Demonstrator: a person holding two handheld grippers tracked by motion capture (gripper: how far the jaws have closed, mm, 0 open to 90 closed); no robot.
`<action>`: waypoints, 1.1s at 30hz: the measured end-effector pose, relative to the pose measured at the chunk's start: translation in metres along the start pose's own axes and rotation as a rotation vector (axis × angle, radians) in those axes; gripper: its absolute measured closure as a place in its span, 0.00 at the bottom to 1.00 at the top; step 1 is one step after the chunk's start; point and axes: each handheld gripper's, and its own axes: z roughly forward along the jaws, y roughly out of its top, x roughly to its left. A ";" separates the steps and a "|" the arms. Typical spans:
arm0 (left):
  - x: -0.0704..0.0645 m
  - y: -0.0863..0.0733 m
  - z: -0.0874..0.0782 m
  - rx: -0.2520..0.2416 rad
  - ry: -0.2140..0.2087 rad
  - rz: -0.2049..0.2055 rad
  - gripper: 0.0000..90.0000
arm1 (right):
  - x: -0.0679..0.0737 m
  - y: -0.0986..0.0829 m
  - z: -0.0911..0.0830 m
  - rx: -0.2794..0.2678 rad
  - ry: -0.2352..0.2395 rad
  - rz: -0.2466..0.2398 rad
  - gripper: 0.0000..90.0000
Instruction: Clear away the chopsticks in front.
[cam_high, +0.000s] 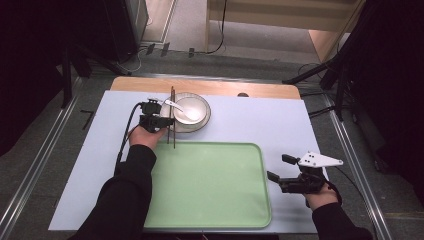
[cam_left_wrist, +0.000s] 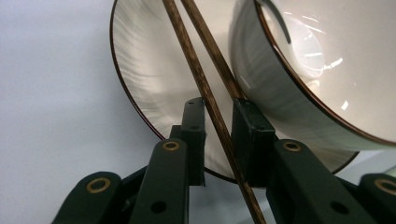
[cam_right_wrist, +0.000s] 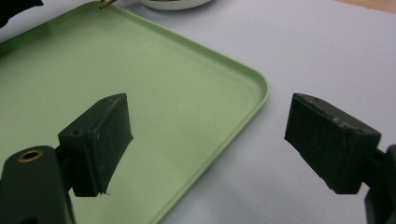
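Chopsticks (cam_left_wrist: 205, 88), a dark wooden pair, lay across the left rim of the plate (cam_high: 205, 120) near the table's far edge, long axis running near-to-far and their near tips reaching the green tray (cam_high: 210, 190). Straddled by the left gripper (cam_left_wrist: 218, 135), jaws narrowly parted around one stick, not yet pressed on it. Right gripper (cam_right_wrist: 208, 144) well apart off the tray's right edge, jaws spread wide, holding nothing.

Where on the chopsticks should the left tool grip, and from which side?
Judging by their pose, grip the chopsticks near mid-length, from the plate's left, where the left tool sits: they lie across the rim beside the bowl, which blocks the right.
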 end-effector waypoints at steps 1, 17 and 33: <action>0.000 0.000 0.001 -0.002 -0.001 -0.010 0.86 | 0.000 0.000 0.000 0.001 0.001 -0.001 0.17; 0.012 0.004 -0.001 0.006 -0.030 -0.156 0.97 | 0.000 0.000 0.000 0.000 0.002 -0.004 0.17; 0.044 -0.005 -0.047 0.001 -0.046 -0.173 0.97 | 0.000 0.000 0.003 0.017 0.007 -0.014 0.17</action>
